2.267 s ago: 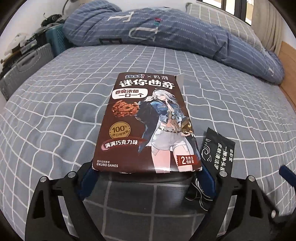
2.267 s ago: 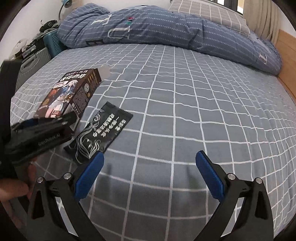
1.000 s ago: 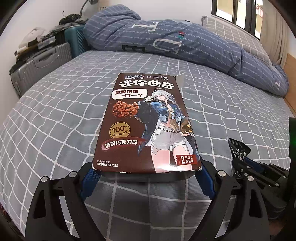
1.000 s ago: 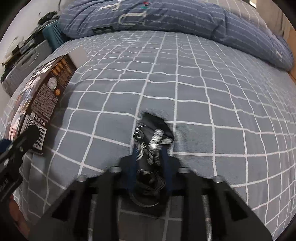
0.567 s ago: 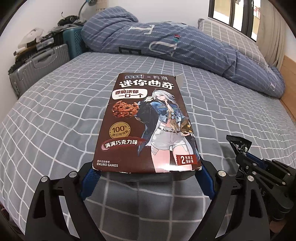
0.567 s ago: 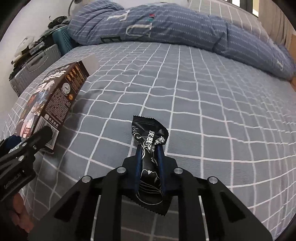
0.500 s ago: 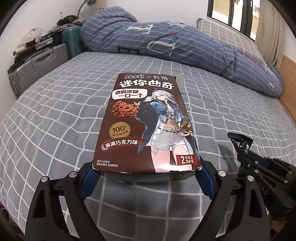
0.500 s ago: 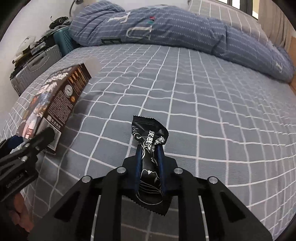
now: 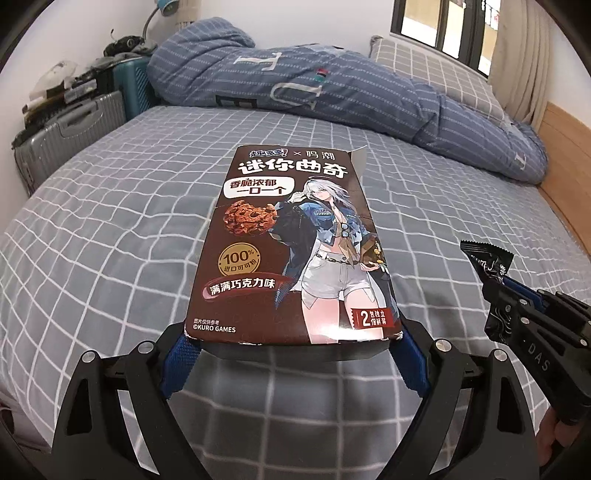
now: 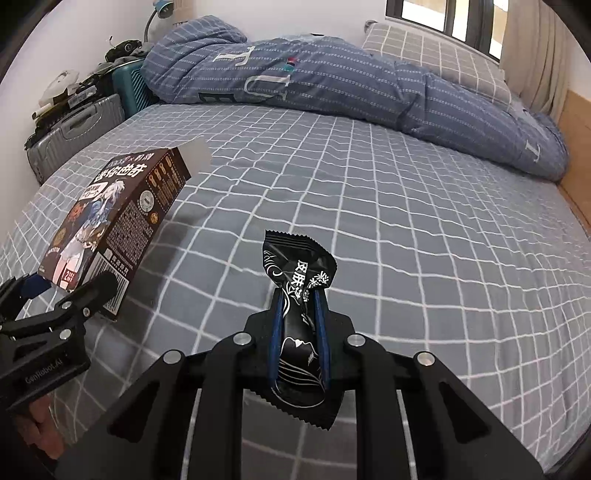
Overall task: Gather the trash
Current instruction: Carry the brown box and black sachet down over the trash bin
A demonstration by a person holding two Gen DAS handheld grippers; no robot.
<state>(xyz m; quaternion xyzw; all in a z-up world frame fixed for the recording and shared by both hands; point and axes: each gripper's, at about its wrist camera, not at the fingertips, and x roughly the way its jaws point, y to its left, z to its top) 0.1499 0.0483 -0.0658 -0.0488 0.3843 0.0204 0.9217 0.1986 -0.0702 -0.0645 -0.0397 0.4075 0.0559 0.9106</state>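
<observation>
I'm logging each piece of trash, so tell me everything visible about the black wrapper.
The black wrapper is a small glossy sachet with white swirl artwork, white Chinese lettering and zigzag-cut ends. It looks like thin, crinkled plastic film. The right gripper is shut on its middle, pinching it narrow, so it stands nearly upright, off the bed, its top flaring above the blue pads.

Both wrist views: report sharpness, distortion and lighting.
Left wrist view: cookie box print crisp; fisheye bows the checked bedsheet lines; black corners; soft daylight from the window, no glare. Right wrist view: black wrapper in the right tongs sharp; box flap slightly blurred; same curved grid.
</observation>
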